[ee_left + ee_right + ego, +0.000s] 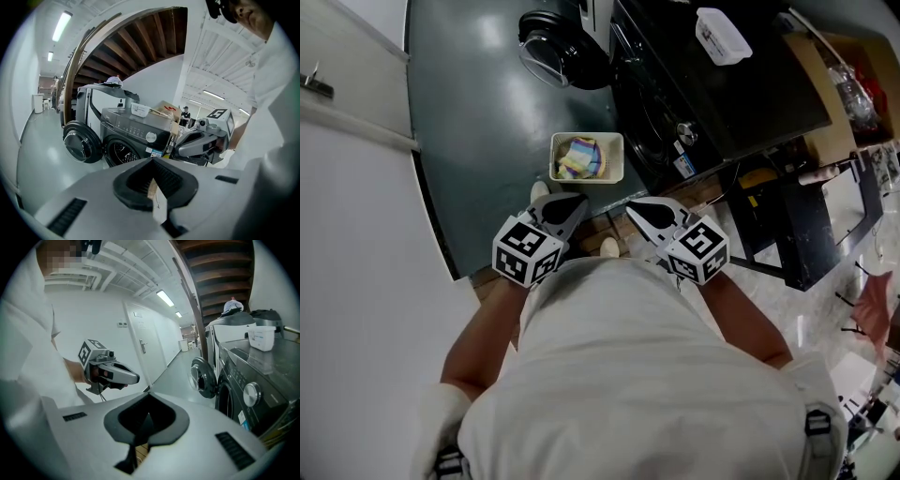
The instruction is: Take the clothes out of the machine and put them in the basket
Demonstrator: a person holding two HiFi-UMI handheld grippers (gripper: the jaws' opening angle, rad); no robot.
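Note:
A white basket (587, 138) stands on the grey floor before the dark washing machine (675, 84) and holds colourful striped cloth (579, 157). The machine's round door (551, 52) hangs open, and its drum opening (123, 152) looks dark. I hold both grippers close to my body, above and short of the basket. My left gripper (578, 201) is shut with nothing in it; its jaws meet in the left gripper view (152, 161). My right gripper (632, 207) also looks shut and empty (149, 395). Each gripper shows in the other's view: the right gripper (201, 140) and the left gripper (112, 372).
A white lidded box (722, 36) sits on top of the machine. A black metal frame (806, 225) and cardboard boxes (853, 66) stand to the right of it. A white wall with a door (347, 187) runs along the left.

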